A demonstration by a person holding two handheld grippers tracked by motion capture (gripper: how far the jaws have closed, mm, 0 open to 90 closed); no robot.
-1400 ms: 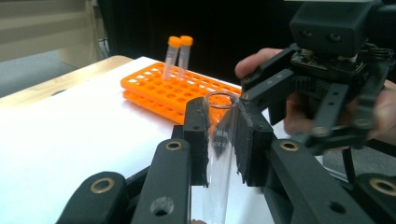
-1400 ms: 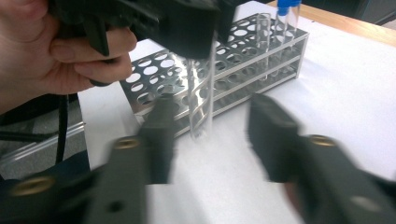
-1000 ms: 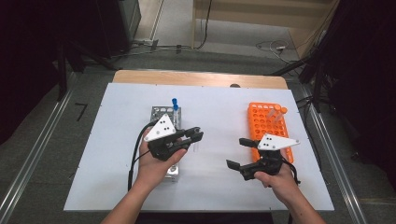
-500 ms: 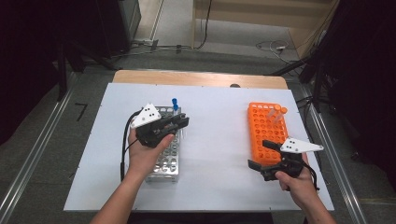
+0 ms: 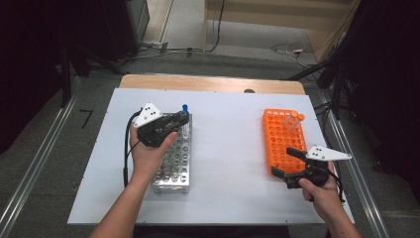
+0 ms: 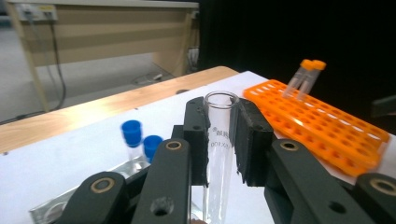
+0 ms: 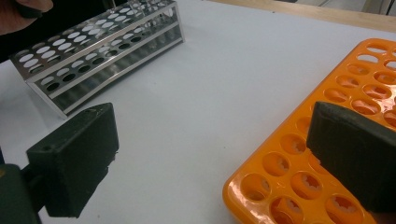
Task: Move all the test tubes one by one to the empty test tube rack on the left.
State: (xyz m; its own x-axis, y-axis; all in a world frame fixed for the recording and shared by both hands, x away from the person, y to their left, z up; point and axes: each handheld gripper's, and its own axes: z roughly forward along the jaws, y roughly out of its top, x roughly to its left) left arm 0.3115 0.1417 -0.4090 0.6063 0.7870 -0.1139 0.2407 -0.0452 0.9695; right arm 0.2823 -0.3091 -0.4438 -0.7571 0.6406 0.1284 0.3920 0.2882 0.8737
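One clear glass tube, uncapped, stands clamped upright in my left gripper, above the far end of the steel rack. My right gripper hangs spread and empty at the near end of the orange rack. Beyond my left jaws two blue-capped tubes already sit in the steel rack; farther off two orange-capped tubes remain in the orange one. I judge the transfer about half done, capping aside.

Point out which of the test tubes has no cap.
The clear tube clamped in the left gripper: its mouth is open, while the others wear blue caps or orange caps.
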